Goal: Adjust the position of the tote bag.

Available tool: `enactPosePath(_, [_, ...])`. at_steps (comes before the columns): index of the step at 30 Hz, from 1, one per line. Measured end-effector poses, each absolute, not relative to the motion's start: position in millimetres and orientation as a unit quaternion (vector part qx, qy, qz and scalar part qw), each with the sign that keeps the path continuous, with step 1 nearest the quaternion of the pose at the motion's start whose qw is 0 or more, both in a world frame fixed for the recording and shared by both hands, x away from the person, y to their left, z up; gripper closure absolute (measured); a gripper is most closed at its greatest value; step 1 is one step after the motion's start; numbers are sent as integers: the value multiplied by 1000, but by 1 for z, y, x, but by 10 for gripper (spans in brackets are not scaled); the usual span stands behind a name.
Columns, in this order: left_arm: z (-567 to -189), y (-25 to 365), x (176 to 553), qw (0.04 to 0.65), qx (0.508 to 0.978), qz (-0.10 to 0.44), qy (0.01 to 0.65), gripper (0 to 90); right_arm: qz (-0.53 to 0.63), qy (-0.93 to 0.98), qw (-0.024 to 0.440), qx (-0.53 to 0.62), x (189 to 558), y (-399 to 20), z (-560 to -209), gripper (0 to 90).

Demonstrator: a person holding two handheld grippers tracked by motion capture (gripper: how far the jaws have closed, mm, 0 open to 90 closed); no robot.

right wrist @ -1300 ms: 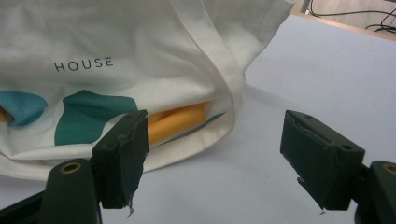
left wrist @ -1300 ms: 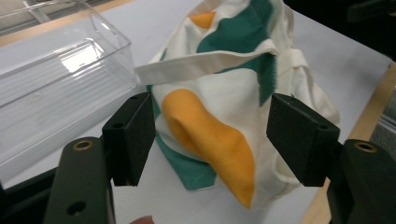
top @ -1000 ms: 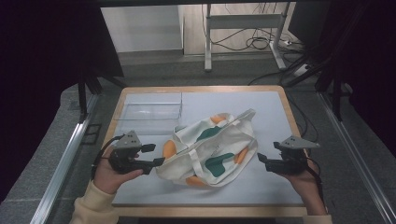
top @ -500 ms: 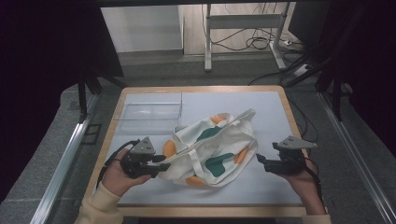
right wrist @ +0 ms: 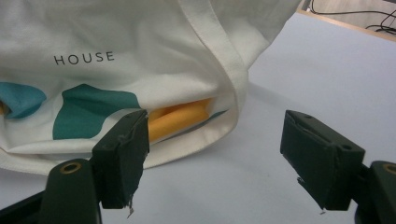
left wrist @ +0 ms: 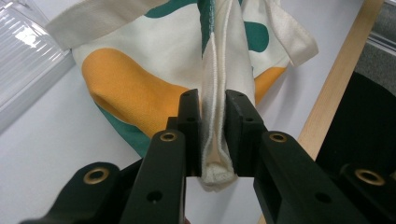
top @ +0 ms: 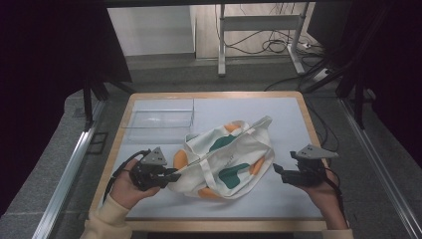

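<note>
While the cloth tote bag (top: 224, 159) lies crumpled near the middle of the pale surface (top: 298, 124), the left gripper (top: 171, 177) has just been closing on it, and its jaws now pinch a folded, stitched edge of the fabric (left wrist: 215, 135) between them. In the left gripper view that edge stands upright between the two black pads, pressed from both sides, with the bag's orange and green patches spreading out behind it. From the high view this grip sits at the bag's left edge, next to an orange patch, with the person's hand (top: 124, 186) in a cream sleeve behind the gripper.

At the bag's other side the right gripper (top: 276, 172) is released, its jaws spread wide and holding nothing. In the right gripper view the left jaw stands just beside the bag's lower hem, where an orange fold shows under the white cloth and the word HOUSE (right wrist: 84, 58) is printed above; whether that jaw touches the cloth I cannot tell.

A clear plastic box (top: 159, 119) sits on the far left part of the surface, near the bag
</note>
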State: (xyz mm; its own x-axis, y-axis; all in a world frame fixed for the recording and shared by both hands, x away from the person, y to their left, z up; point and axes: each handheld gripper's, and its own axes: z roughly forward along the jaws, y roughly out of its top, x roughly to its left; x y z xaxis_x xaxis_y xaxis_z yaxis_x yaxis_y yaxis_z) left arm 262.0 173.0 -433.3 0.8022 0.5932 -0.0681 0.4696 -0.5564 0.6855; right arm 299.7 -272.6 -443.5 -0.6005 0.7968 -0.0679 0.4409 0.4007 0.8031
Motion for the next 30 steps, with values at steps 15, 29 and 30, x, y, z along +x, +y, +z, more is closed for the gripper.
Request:
enactPosePath(15, [-432, 175, 260, 366, 874, 87, 308, 779, 396, 814, 226, 359, 314, -268, -420, 286])
enactPosePath(29, [-434, 176, 262, 368, 872, 83, 312, 779, 353, 844, 213, 342, 375, -258, -400, 283])
enactPosePath(30, [-434, 176, 262, 368, 872, 83, 312, 780, 353, 844, 213, 342, 375, -258, -400, 283])
